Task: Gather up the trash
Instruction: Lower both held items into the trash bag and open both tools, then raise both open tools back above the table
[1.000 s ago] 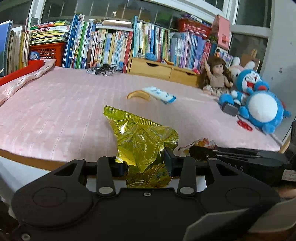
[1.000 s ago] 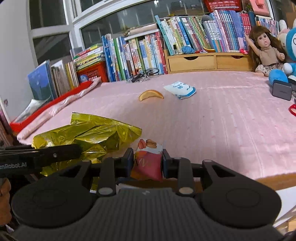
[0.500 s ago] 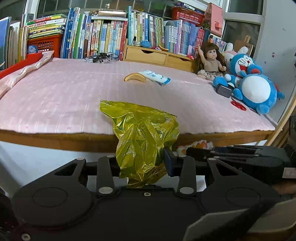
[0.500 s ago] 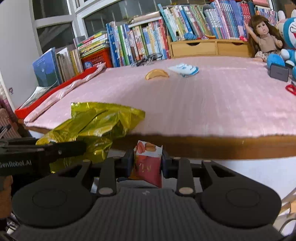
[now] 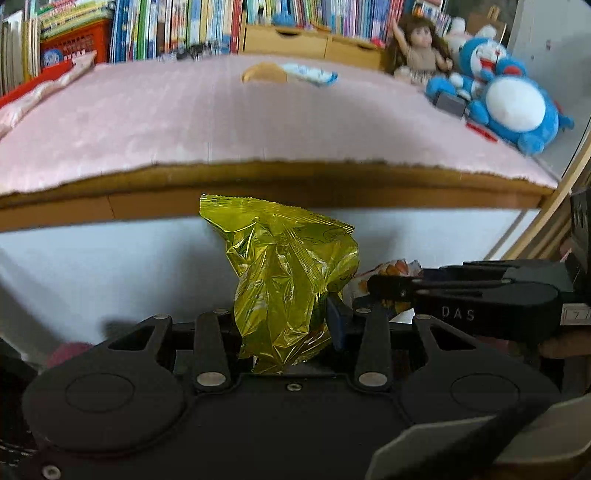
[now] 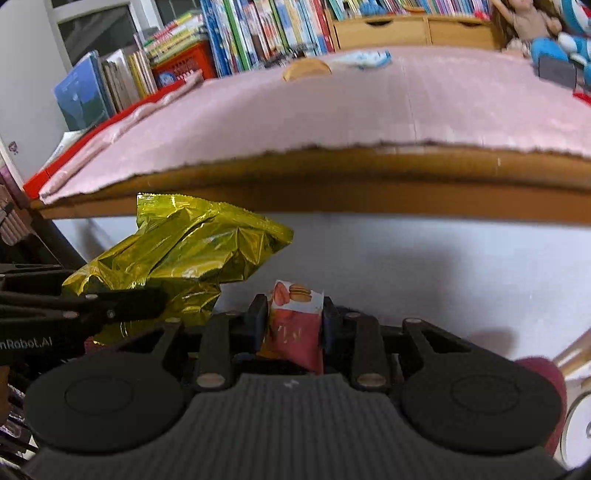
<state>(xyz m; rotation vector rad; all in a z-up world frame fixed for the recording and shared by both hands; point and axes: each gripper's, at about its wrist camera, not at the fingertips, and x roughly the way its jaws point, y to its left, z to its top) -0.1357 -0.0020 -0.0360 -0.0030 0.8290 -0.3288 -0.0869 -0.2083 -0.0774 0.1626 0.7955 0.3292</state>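
Left gripper (image 5: 284, 317) pinches a crumpled gold bag (image 5: 284, 273), pads pressed into its lower half; the bag's sealed top edge sticks up and fans left above the fingers. Right gripper (image 6: 293, 319) clamps a small red packet (image 6: 295, 325) with macaron pictures on its white top strip; the packet stands upright between the pads, its bottom hanging toward the gripper body. Both loads are held in the air, off the table, below the level of its front edge (image 5: 258, 184) and in front of the white panel (image 6: 424, 266) under it.

The two grippers sit side by side, close. In the left wrist view the right gripper comes in from the right as a black arm with the packet's tip just beside the gold bag. In the right wrist view the left gripper's finger (image 6: 122, 306) crosses from the left, with the gold bag up and left of the red packet; touching or not, can't tell.

Table above has a pink cover (image 5: 184, 122). Still lying on it, far side: an orange curved peel-like piece (image 5: 264, 72) and a white-blue wrapper (image 5: 310, 72) right beside it. At the right end, a blue plush (image 5: 517, 107), a doll (image 5: 419, 51), a small dark box (image 5: 448, 103). Along the back, a row of books (image 5: 177, 26), a red crate (image 5: 74, 42), wooden drawers (image 5: 310, 41). Background blurred.
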